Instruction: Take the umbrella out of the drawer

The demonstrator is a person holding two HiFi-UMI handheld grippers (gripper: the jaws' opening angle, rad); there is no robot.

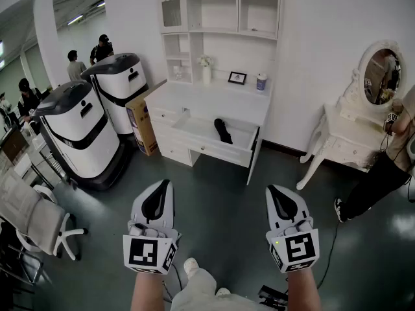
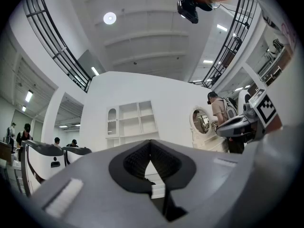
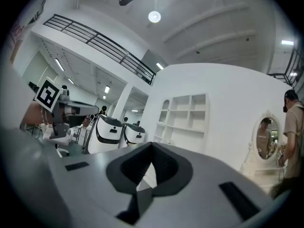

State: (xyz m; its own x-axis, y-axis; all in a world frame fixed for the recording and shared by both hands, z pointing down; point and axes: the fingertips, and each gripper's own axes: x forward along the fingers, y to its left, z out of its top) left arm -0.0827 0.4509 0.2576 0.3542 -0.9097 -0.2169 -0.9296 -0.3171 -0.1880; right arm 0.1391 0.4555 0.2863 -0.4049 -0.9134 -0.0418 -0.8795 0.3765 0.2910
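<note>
Both sit low in the frame, side by side above the dark floor: the left gripper [image 1: 162, 188] has its jaws pressed together on nothing, and the right gripper [image 1: 277, 196] is closed and empty too. Up at centre, the black umbrella [image 1: 223, 131] lies in the open drawer [image 1: 220, 151] under the white surface [image 1: 214, 102], well apart from both.

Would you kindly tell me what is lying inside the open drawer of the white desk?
A black folded umbrella lies on the white floor of the drawer, apparently alone. The rear part under the desktop and the strip behind the front wall are covered.
</note>
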